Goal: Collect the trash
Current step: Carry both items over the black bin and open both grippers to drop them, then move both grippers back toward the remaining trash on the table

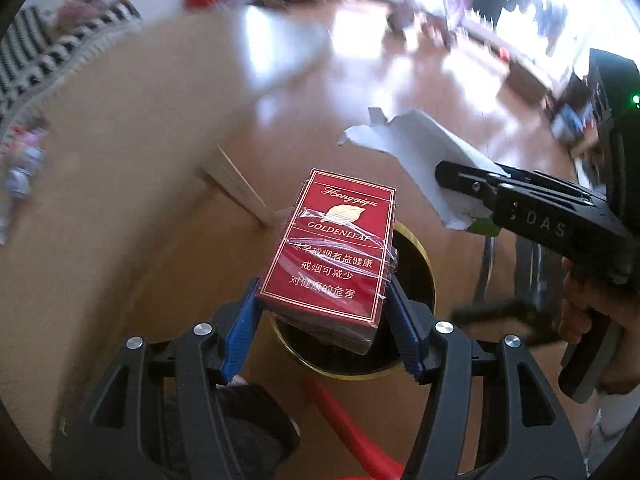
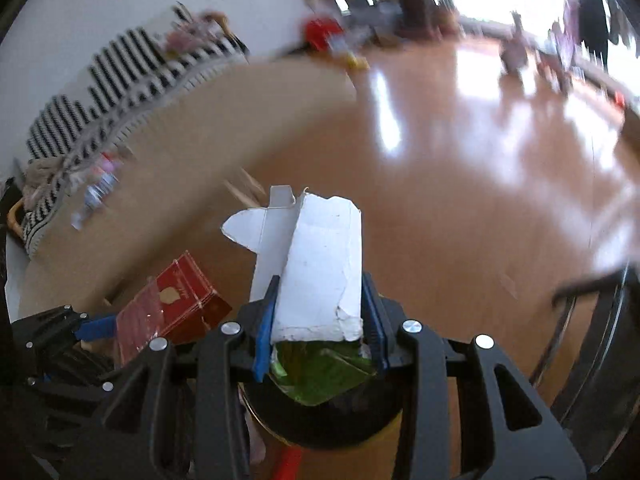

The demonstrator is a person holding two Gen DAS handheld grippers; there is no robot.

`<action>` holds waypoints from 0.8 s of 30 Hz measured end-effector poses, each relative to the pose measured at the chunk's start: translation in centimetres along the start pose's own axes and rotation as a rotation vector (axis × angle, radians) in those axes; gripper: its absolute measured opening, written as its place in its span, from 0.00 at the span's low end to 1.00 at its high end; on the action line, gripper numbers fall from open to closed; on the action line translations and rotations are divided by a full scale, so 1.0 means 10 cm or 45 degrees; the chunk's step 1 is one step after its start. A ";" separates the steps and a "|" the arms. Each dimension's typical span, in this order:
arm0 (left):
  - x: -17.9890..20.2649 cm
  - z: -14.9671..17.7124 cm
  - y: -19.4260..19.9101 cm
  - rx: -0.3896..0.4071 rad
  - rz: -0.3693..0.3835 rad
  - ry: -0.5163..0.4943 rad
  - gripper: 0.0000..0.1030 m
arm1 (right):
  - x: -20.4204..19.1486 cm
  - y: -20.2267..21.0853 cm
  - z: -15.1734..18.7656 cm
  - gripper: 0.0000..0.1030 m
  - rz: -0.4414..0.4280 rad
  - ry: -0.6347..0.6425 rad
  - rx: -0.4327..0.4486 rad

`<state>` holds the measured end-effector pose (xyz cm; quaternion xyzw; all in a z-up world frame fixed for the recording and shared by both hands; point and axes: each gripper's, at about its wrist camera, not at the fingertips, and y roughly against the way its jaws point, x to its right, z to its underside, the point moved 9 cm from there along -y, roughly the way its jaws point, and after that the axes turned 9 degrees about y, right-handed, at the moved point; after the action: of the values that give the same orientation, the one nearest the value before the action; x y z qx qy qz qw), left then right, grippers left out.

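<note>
My left gripper (image 1: 324, 304) is shut on a red cigarette pack (image 1: 332, 252) wrapped in clear film, its blue pads (image 1: 242, 332) pressing both long sides. The pack hangs over a round black bin with a gold rim (image 1: 424, 264) on the floor. My right gripper (image 2: 320, 320) is shut on a torn white carton with a green inside (image 2: 320, 280), also above the bin (image 2: 320, 420). In the left wrist view the carton (image 1: 416, 148) and the right gripper (image 1: 480, 188) show at the right, with a hand (image 1: 580, 312) on the handle. The pack (image 2: 176, 308) and left gripper (image 2: 96, 328) show at the right view's lower left.
A tan table top (image 1: 120, 184) curves along the left, with a black-and-white striped cloth (image 1: 36, 52) beyond it. Shiny wooden floor (image 2: 460, 184) spreads ahead. A red object (image 1: 352, 436) lies beside the bin. Dark metal legs (image 1: 492, 272) stand at the right.
</note>
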<state>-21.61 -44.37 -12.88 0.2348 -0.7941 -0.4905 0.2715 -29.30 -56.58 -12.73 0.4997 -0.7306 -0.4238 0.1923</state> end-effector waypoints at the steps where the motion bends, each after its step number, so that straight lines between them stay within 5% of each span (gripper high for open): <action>1: 0.01 0.04 -0.13 -0.039 0.008 -0.004 0.57 | 0.11 -0.17 0.20 0.37 -0.012 -0.049 -0.071; 7: 0.03 0.34 -0.94 -0.260 0.045 0.016 0.57 | 0.34 -0.82 0.91 0.37 -0.032 -0.195 -0.305; 16: 0.01 0.36 -1.18 -0.313 0.064 0.075 0.58 | 0.42 -0.98 0.92 0.38 -0.035 -0.228 -0.366; 18: 0.03 0.37 -1.17 -0.310 0.040 0.079 0.65 | 0.47 -0.98 0.87 0.43 -0.042 -0.249 -0.362; 20: 0.05 0.39 -1.16 -0.311 0.049 0.103 0.94 | 0.46 -0.98 0.80 0.84 -0.073 -0.277 -0.360; 24: 0.02 0.38 -0.99 -0.278 -0.006 0.057 0.94 | 0.49 -0.81 0.62 0.93 -0.053 -0.293 -0.270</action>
<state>-23.23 -46.10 -23.21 0.2166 -0.7292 -0.5693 0.3118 -31.17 -59.49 -23.56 0.4397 -0.6884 -0.5570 0.1501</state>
